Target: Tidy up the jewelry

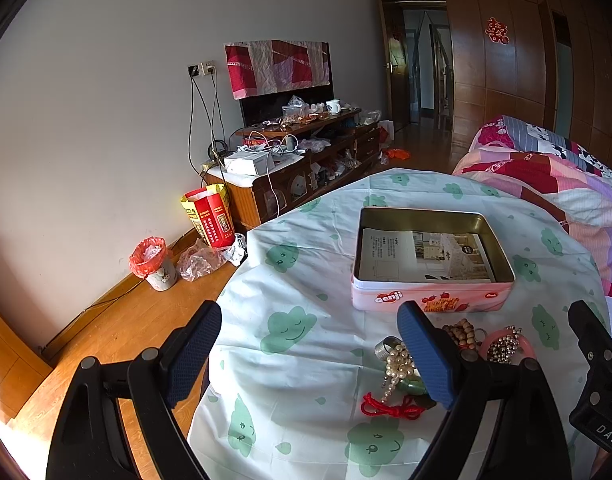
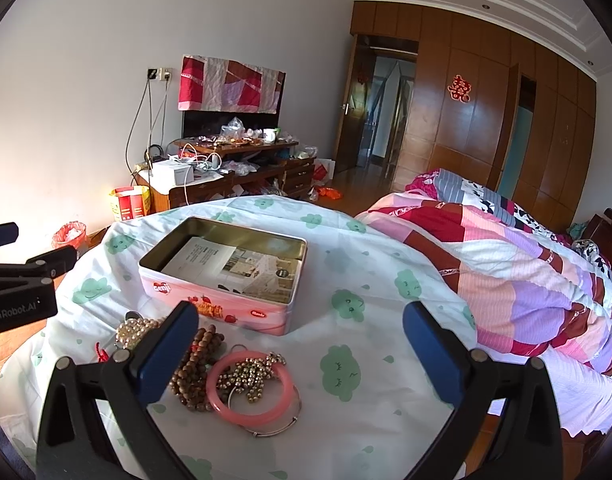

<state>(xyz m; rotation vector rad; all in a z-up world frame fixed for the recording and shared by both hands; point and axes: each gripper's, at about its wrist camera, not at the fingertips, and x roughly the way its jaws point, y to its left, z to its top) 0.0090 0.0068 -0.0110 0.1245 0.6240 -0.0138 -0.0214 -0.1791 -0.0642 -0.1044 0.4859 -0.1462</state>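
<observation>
With both the left gripper (image 1: 311,354) and right gripper (image 2: 302,344) spread and empty, we lower the right one over the pink bangle (image 2: 250,388), lying just before the open tin (image 2: 222,276), and pinch only its rim, clear of the bead chain (image 2: 252,376).

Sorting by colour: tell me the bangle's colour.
Pink; the bangle shows best in the right wrist view.

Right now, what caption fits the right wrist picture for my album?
Open right tool hovering over pink plastic bangle and brown wooden beads, beside the open pink tin box.
</observation>
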